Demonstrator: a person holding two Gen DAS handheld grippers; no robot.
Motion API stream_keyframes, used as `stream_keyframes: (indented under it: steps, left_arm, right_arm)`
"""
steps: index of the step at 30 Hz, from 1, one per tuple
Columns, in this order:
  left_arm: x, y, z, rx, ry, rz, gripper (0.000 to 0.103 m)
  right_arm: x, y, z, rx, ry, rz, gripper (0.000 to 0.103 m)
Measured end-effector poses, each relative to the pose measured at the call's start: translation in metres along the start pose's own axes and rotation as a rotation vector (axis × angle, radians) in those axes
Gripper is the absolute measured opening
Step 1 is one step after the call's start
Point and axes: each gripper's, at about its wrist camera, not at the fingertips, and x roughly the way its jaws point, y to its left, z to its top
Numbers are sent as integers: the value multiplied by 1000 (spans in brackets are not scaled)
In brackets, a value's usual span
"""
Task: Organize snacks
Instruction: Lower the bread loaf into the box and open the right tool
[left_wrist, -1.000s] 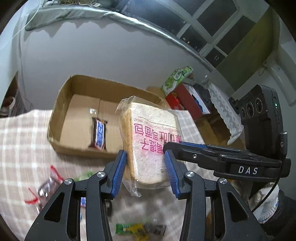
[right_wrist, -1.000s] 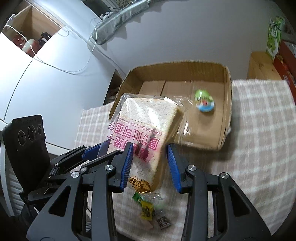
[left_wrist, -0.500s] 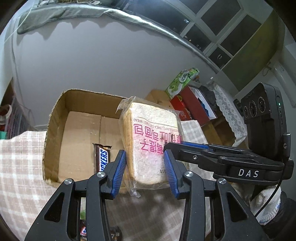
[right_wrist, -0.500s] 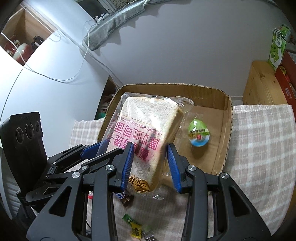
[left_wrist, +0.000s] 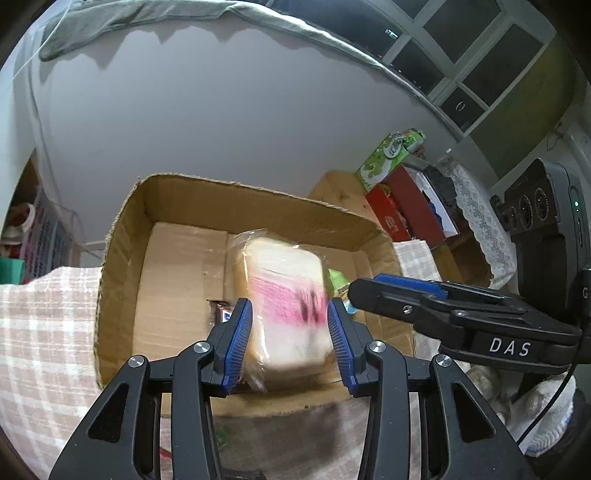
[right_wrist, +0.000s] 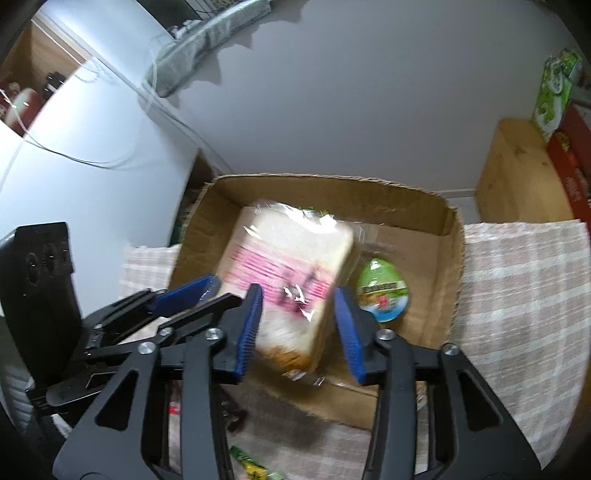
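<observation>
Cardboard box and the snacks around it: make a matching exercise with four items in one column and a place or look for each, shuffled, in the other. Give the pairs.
Column one
1. bread packet
2. egg-shaped snack
3. chocolate bar
4. green carton

Column two
A. outside the cardboard box, near the wall
B. green top, lying on the box floor
C. clear wrapper with pink print
D. dark wrapper, mostly hidden behind a jaw

Pairs: 1-C, 2-B, 3-D, 4-A
</observation>
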Motion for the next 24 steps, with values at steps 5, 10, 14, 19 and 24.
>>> stream_keyframes:
  steps: [5, 10, 14, 19, 24]
  left_arm:
    - [-4, 2, -2, 11, -8, 6, 39]
    - [-16, 4, -3, 8, -28, 6, 39]
    - [-31, 7, -5, 12, -50, 12, 39]
    - [-50, 12, -12, 4, -75, 16, 39]
    - [-71, 16, -26, -7, -98, 15, 39]
  right_arm:
    - [-3, 0, -4, -8, -5, -2, 47]
    - [-10, -1, -7, -10, -14, -5, 47]
    - [-13, 4, -5, -14, -23, -7, 47]
    - [-25, 8, -11, -24, -41, 0, 47]
    - [-35, 15, -24, -53, -47, -1, 47]
